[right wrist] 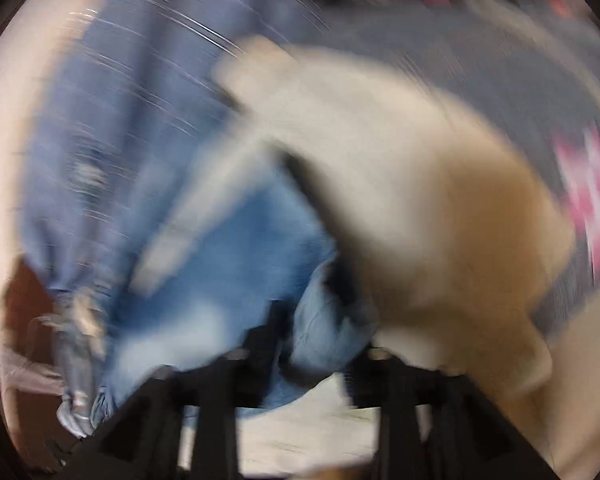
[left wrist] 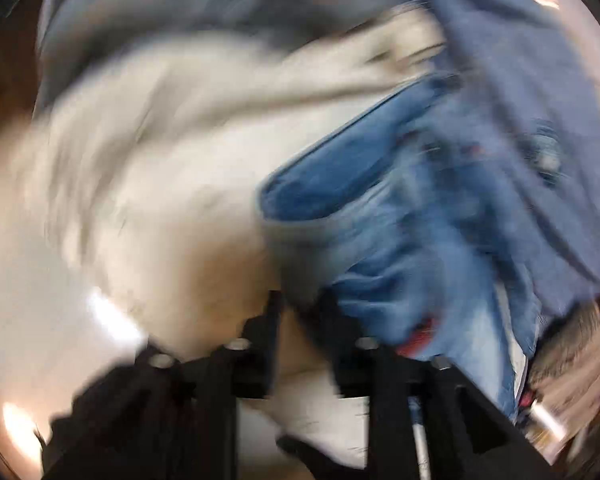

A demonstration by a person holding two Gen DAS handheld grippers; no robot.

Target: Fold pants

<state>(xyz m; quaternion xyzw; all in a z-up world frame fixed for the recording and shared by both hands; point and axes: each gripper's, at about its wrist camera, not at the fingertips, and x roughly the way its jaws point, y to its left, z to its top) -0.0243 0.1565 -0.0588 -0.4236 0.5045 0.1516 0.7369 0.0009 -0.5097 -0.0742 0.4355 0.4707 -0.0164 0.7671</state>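
Both views are heavily motion-blurred. A cream pair of pants (left wrist: pixel 152 168) lies crumpled in a pile with blue jeans (left wrist: pixel 400 208). My left gripper (left wrist: pixel 300 304) has its black fingers (left wrist: pixel 270 320) close together with cream and blue cloth between them. In the right wrist view the cream pants (right wrist: pixel 412 184) lie to the right and the blue jeans (right wrist: pixel 236 240) to the left. My right gripper (right wrist: pixel 320 320) has light-blue denim bunched between its fingers (right wrist: pixel 270 332); the right fingertip is hidden by cloth.
A larger blue-grey denim garment (left wrist: pixel 520 80) lies behind the pile and also shows in the right wrist view (right wrist: pixel 112 120). A grey garment with a pink print (right wrist: pixel 584 200) lies at the right. A pale glossy tabletop (left wrist: pixel 40 320) shows at the left.
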